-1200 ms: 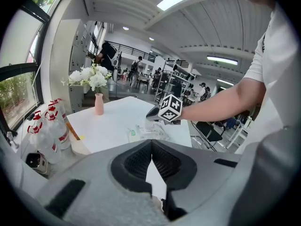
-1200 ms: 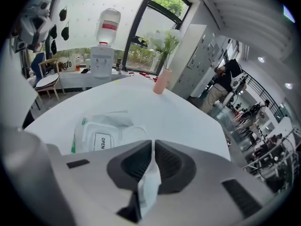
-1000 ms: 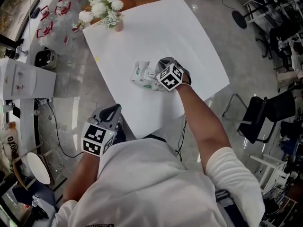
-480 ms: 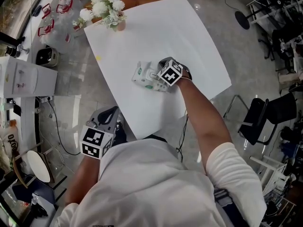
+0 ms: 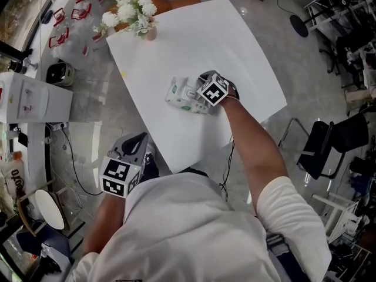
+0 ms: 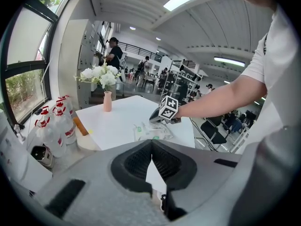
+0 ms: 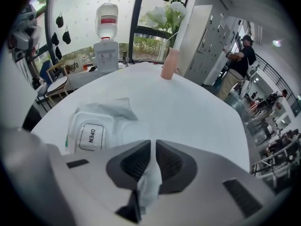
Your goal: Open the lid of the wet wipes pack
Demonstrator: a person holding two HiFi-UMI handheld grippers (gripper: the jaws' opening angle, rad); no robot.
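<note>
The wet wipes pack (image 5: 183,96) lies flat near the middle of the white table (image 5: 194,40). Its white plastic lid, printed OPEN (image 7: 91,136), faces up and looks closed. My right gripper (image 5: 196,94) sits at the pack's right end. In the right gripper view it (image 7: 153,147) is shut on a thin white fold of the pack's end (image 7: 150,182). My left gripper (image 5: 138,140) hangs off the table's near edge, away from the pack. Its jaws (image 6: 151,149) are shut on nothing. From there the pack (image 6: 151,132) shows across the table.
A pink vase of white flowers (image 5: 134,13) stands at the table's far left corner. A water dispenser (image 7: 107,36) and bottles (image 6: 51,126) stand left of the table. Chairs (image 5: 320,145) and racks crowd the right side.
My right gripper has stayed on the pack's end. My left gripper has dropped slightly and drawn a little nearer to me.
</note>
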